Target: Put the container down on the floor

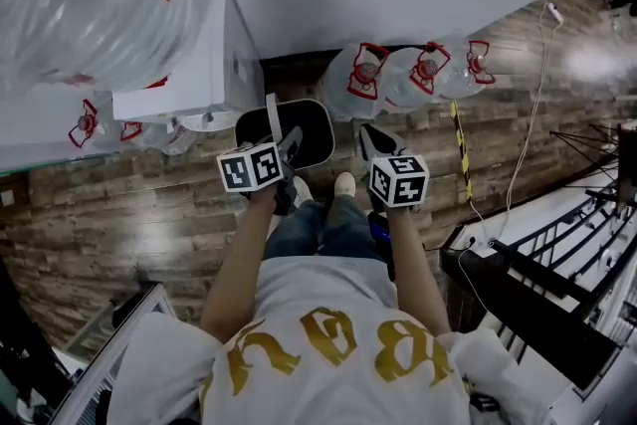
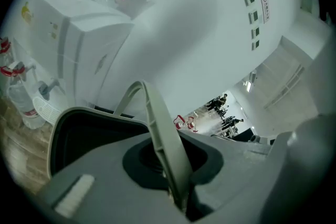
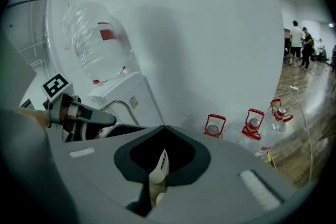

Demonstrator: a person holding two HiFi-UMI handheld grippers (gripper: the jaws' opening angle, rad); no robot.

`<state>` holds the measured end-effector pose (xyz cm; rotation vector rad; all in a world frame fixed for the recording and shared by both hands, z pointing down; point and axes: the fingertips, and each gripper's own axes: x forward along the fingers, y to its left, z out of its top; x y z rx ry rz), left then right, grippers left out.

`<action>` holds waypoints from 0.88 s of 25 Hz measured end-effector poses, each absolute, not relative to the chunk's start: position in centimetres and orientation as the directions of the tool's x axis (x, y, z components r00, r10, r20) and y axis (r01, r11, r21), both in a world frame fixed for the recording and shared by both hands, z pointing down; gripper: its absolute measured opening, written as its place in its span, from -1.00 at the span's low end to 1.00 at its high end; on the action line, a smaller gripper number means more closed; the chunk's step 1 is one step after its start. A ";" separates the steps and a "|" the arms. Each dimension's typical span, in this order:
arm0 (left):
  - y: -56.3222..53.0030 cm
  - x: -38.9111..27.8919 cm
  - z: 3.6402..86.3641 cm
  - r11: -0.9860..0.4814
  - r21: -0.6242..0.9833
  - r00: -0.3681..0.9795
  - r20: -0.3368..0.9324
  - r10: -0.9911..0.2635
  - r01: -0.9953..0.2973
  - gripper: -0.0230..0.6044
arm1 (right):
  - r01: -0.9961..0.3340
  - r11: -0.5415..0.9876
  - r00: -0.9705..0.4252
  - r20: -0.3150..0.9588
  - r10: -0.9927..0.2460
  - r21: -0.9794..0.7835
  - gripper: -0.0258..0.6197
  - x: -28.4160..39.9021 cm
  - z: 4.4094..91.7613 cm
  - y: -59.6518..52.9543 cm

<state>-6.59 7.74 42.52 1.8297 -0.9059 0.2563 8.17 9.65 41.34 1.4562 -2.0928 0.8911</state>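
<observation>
The left gripper is clamped on the grey bail handle of the black container. The container lies at its 12 o'clock, apparently hanging clear of the wooden floor beside the water dispenser. The right gripper, jaws together on nothing, sits at the container's 4 o'clock. Lowering likely falls to the left alone.

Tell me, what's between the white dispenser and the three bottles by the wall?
The black container, held by its handle in the left gripper; the head view shows it.

shirt white (gold lettering) | jeans blue | shoes white | 2 marker cubes black-white
</observation>
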 end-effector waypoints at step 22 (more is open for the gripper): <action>1.6 -3.8 46.0 -0.142 0.691 0.670 0.596 -0.443 -0.709 -0.83 | -0.907 0.302 -0.420 0.685 -0.594 -0.294 -0.83 8.7 45.4 3.1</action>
